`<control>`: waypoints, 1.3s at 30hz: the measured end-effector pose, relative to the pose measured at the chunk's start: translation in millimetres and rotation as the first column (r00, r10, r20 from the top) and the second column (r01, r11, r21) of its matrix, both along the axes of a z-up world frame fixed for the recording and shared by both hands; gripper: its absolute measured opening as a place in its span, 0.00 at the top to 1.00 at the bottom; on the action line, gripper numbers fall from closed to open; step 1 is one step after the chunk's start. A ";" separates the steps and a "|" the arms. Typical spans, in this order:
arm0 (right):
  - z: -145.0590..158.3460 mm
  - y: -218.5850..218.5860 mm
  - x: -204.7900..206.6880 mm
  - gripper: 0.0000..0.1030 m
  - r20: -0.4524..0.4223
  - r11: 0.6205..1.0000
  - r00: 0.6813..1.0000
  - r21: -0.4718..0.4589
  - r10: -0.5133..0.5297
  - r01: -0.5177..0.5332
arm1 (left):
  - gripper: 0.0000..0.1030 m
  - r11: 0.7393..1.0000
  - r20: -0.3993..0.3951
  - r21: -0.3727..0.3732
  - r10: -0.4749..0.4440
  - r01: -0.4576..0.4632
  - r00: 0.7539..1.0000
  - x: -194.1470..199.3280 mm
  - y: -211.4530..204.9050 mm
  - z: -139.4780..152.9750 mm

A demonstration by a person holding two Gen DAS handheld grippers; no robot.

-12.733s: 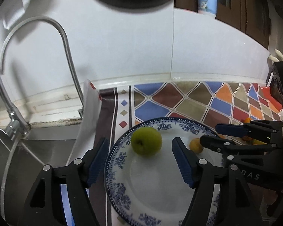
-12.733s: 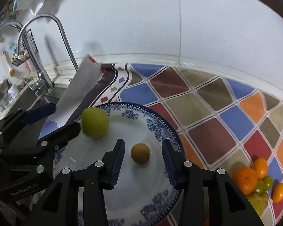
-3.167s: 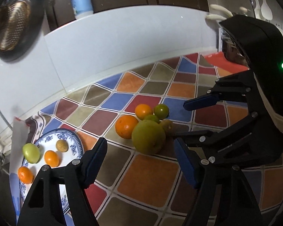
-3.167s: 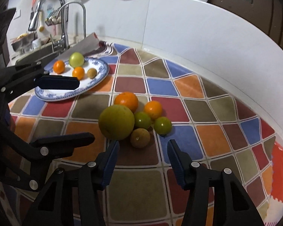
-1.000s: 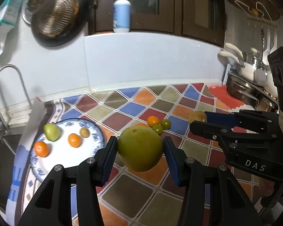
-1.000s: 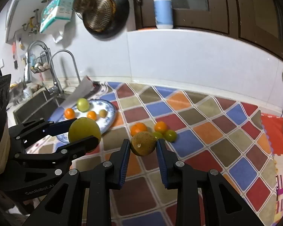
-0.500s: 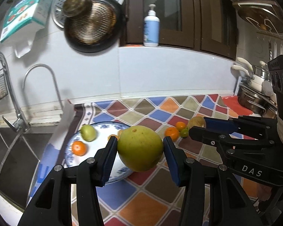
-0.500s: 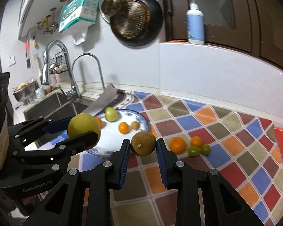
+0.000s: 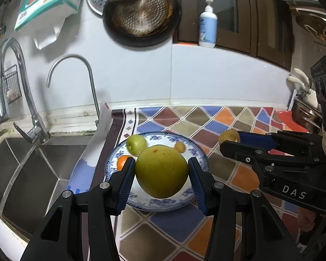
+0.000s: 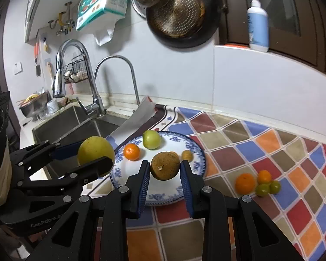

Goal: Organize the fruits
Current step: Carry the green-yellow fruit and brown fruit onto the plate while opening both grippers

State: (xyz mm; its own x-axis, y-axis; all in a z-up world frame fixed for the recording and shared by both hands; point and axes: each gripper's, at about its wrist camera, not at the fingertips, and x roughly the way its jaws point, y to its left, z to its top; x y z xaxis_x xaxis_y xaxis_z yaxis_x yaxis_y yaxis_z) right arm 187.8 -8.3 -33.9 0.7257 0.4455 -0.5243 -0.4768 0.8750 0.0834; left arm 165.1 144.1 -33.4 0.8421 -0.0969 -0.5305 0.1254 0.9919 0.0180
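My left gripper [image 9: 160, 175] is shut on a large yellow-green fruit [image 9: 162, 170] and holds it above the blue-and-white plate [image 9: 197, 156]. My right gripper [image 10: 165, 173] is shut on a small brown fruit [image 10: 165, 165], also over the plate [image 10: 193, 148]. On the plate lie a green apple [image 10: 151, 139], a small orange [image 10: 131, 151] and a small brownish fruit [image 10: 187, 155]. Two oranges [image 10: 245, 183] and two small green fruits [image 10: 268, 187] lie on the patterned mat to the right. The left gripper and its fruit [image 10: 95, 150] also show in the right wrist view.
A steel sink [image 9: 21, 169] with two taps [image 9: 80, 76] lies left of the plate. A white paper sheet [image 9: 95, 143] hangs over the sink edge. The white tiled wall [image 9: 206, 80] stands behind. Pots [image 9: 304, 117] sit at far right.
Both grippers have moved left with their fruits, from over the mat to above the plate. The plate now sits right under both held fruits.
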 end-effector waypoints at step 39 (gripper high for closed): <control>-80.5 43.1 98.8 0.59 -0.233 0.998 0.972 -0.060 0.017 -0.032 | 0.44 1.000 -0.155 0.007 0.020 -0.019 0.988 76.2 28.9 -59.7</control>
